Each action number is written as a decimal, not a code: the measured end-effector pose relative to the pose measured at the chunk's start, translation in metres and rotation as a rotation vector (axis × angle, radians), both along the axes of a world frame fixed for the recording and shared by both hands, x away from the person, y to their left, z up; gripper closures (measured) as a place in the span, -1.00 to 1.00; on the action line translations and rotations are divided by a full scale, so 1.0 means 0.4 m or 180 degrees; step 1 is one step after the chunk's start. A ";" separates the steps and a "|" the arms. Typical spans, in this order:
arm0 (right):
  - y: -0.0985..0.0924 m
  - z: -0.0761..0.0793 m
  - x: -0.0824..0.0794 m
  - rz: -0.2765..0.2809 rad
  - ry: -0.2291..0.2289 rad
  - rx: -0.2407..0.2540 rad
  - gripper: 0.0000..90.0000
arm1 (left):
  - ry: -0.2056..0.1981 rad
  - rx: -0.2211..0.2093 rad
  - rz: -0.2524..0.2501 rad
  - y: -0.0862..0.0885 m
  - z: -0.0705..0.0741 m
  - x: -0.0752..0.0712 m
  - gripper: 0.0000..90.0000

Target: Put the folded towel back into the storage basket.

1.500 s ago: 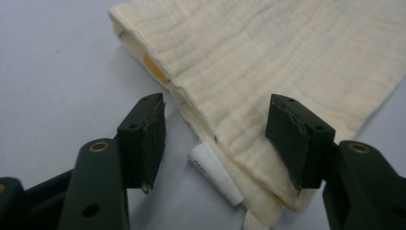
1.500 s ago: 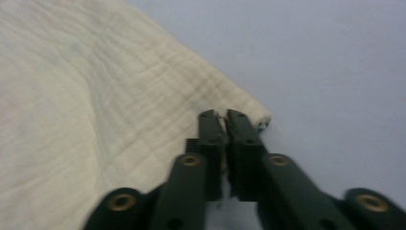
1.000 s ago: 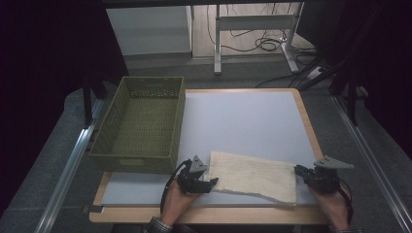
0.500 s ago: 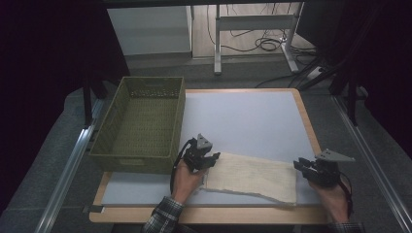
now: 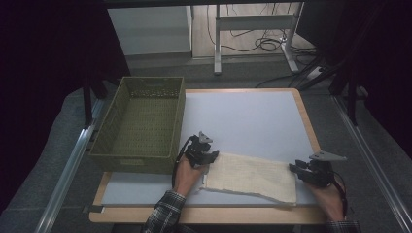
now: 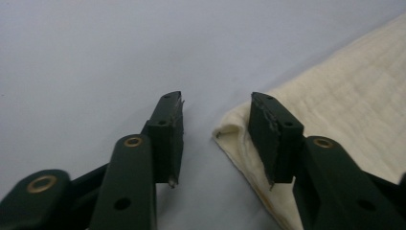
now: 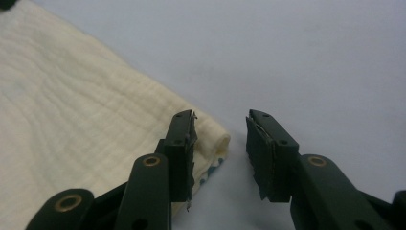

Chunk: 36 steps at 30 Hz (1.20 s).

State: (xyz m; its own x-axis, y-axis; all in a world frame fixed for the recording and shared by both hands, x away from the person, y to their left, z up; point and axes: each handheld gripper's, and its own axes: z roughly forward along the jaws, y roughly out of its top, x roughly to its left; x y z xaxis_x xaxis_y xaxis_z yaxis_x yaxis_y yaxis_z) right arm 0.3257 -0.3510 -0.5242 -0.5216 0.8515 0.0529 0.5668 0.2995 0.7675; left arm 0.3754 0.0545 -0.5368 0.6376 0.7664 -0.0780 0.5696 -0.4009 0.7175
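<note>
At the far left sat the green basket [image 5: 141, 125], empty as far as I could see, its near wall just beside my left hand. My left gripper [image 5: 206, 156] rested at the left end of the folded cream cloth [image 5: 252, 175], its jaws partly apart and holding nothing — in the left gripper view the cloth's folded corner [image 6: 230, 132] lay in the gap, just against the inner face of the right-hand jaw, with no pinch on it. The cloth itself lay flat near the front edge of the white table [image 5: 243, 116], stretched between my two hands and folded into a long band. At its right end my right gripper [image 5: 296, 169] was likewise partly open; its jaws had just been spreading, and in the right gripper view the rolled corner of the cloth [image 7: 213, 139] sat between them, free of the pads. By my judgement the folding was mostly done, and what was left was to take hold again, perhaps for one more fold, and carry the cloth to the basket, which waited unfilled. Against a second earlier, my left hand had come up from the front corner of the cloth to the far one, closer to the basket, and its jaws had narrowed — while the right hand had kept its place at the right end.
</note>
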 end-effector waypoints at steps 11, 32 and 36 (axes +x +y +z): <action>0.028 0.030 0.032 0.0068 -0.0049 -0.0243 0.93 | -0.0114 -0.0195 -0.0076 0.012 0.006 -0.026 0.88; 0.086 0.046 0.215 0.0083 -0.0048 -0.0319 0.84 | -0.0183 -0.0069 0.0130 0.036 0.005 -0.047 0.64; 0.069 0.061 0.202 0.0080 -0.0048 -0.0172 0.70 | -0.0196 -0.0122 0.0140 0.043 0.009 -0.049 0.59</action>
